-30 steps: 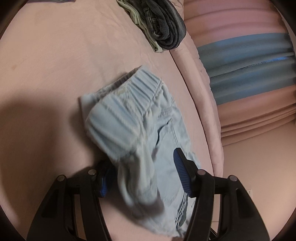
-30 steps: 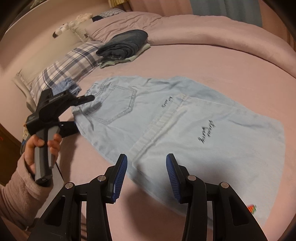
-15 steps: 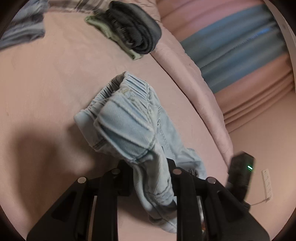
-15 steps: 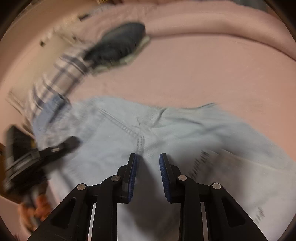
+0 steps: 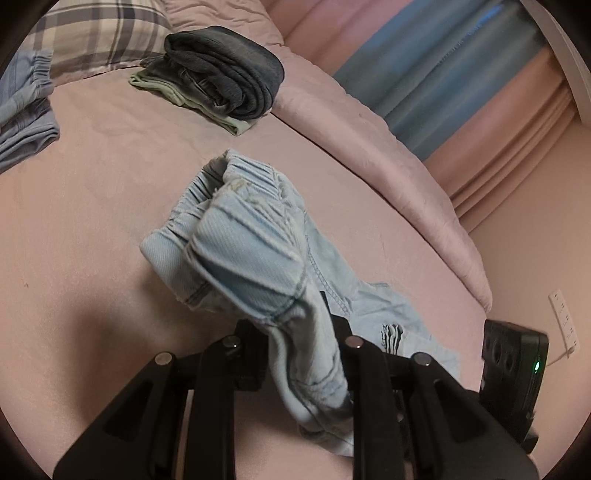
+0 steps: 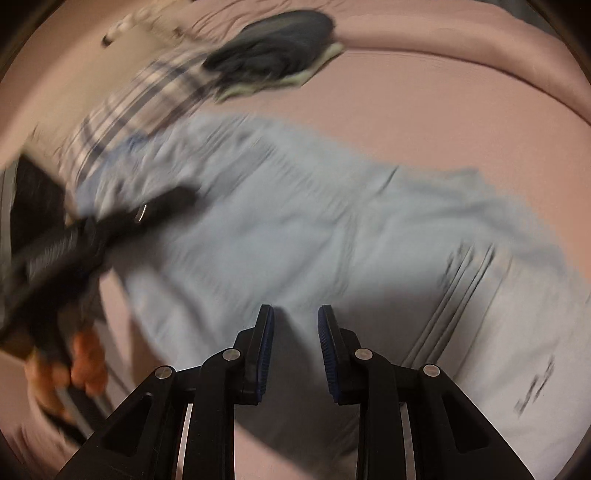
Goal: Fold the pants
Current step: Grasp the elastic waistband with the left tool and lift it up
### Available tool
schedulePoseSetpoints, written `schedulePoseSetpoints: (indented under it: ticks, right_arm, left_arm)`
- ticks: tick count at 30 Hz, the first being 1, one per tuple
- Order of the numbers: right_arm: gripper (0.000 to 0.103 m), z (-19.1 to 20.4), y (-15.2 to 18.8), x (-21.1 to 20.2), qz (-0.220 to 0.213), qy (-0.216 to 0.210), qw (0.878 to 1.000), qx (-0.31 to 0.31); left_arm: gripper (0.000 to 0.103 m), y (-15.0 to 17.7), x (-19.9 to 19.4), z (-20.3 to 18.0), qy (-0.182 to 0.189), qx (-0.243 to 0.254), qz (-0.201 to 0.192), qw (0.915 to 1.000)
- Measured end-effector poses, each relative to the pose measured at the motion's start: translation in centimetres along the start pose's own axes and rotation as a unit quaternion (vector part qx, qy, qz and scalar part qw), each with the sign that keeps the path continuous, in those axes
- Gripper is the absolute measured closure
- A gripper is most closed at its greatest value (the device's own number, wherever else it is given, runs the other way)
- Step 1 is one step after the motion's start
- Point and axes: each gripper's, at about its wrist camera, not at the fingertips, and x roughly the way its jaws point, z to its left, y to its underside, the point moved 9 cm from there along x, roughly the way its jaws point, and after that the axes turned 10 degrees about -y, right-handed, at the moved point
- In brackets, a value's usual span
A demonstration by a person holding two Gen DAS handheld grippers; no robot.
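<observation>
The left gripper (image 5: 301, 354) pinches the waistband end of the pants (image 5: 258, 266), lifted off the bed (image 5: 92, 206) — the rest trails toward the right gripper (image 6: 295, 350), whose fingers stand apart just above the cloth, gripping nothing.

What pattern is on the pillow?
The pillow is plaid, grey and cream checks, clearest in the left wrist view.
</observation>
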Motion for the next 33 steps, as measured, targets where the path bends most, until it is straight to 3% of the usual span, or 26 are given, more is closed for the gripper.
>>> schedulePoseSetpoints:
  ticks: [5, 11, 14, 18, 20, 23, 24, 30, 33]
  right_arm:
    - [0.075, -0.1, 0.0, 0.1, -0.004, -0.001, 1.0, 0.014]
    - [0.075, 1.3, 2.6, -1.3, 0.007, -0.045, 0.999, 0.021]
    - [0.074, 0.7, 3.2, -3.0, -0.015, -0.054, 0.998, 0.037]
    - [0.074, -1.9, 2.5, -6.7, -0.095, -0.04, 0.992, 0.071]
    - [0.074, -3.5, 2.4, -7.7, -0.114, -0.001, 0.99, 0.077]
    - [0.074, -5.8, 3.6, -6.3, -0.087, 0.038, 0.99, 0.099]
    - [0.074, -6.4, 4.2, -5.3, -0.072, 0.031, 0.991, 0.11]
    - [0.072, -6.0, 4.0, -5.0, -0.094, 0.005, 0.988, 0.12]
    - [0.069, -6.1, 4.2, -5.9, -0.115, -0.041, 0.981, 0.152]
  left_arm:
    - [0.083, 0.0, -0.1, -0.3, -0.007, 0.008, -0.003, 0.9999]
    - [0.083, -0.1, -1.0, -1.8, -0.015, 0.04, -0.015, 0.999]
    - [0.083, -0.1, -1.7, -2.8, -0.017, 0.063, -0.026, 0.9975]
    - [0.083, -0.3, -2.4, -3.9, -0.016, 0.082, -0.035, 0.9959]
    - [0.083, -0.2, -2.7, -4.7, -0.016, 0.092, -0.038, 0.9949]
    - [0.083, 0.0, -3.2, -6.0, -0.012, 0.108, -0.043, 0.9931]
    - [0.083, 0.1, -3.3, -6.4, -0.01, 0.114, -0.044, 0.9925]
    - [0.083, 0.7, -3.8, -9.1, -0.002, 0.148, -0.045, 0.988]
    - [0.083, 1.3, -3.9, -10.5, 0.003, 0.169, -0.042, 0.9848]
